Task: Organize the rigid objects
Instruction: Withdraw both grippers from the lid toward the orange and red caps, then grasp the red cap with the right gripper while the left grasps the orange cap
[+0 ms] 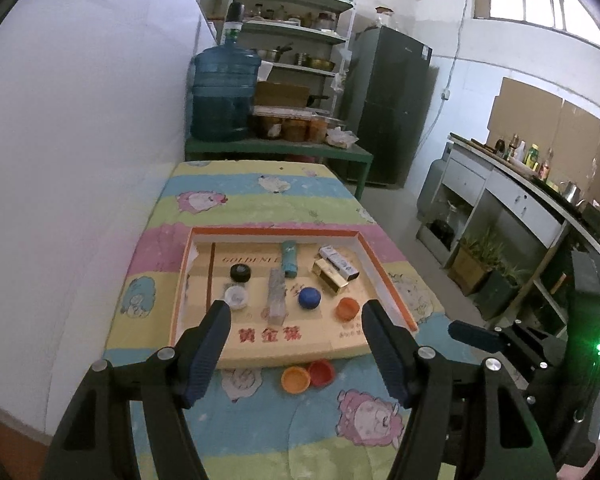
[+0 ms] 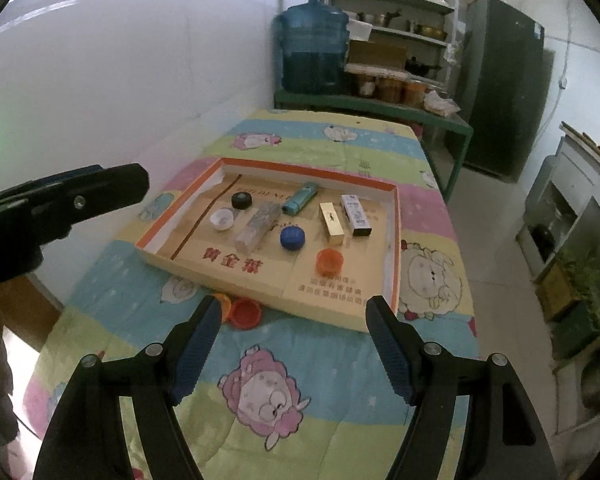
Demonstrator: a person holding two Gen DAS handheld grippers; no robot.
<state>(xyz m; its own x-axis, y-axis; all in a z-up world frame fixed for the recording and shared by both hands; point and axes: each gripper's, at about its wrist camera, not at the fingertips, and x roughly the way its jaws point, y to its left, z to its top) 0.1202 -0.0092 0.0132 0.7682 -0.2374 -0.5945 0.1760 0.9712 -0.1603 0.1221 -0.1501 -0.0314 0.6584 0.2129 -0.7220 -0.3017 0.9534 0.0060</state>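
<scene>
A shallow cardboard box lid (image 1: 386,270) (image 2: 394,236) with an orange rim lies on the patterned cloth. Inside it are a black cap (image 1: 240,272), a white cap (image 1: 235,297), a clear block (image 1: 276,296), a teal lighter (image 1: 289,258), a blue cap (image 1: 309,298), an orange cap (image 1: 347,308), a gold box (image 1: 330,276) and a white box (image 1: 339,261). An orange cap (image 1: 295,379) and a red cap (image 1: 321,372) (image 2: 246,313) lie on the cloth in front of the lid. My left gripper (image 1: 296,316) hovers open over the lid's near edge. My right gripper (image 2: 292,312) is open, empty, nearer than the lid.
The table (image 2: 340,380) stands against a white wall on the left. Behind it a green bench (image 1: 280,148) carries a blue water jug (image 1: 224,88) and jars. A dark fridge (image 1: 388,104) and a counter (image 1: 520,200) stand to the right.
</scene>
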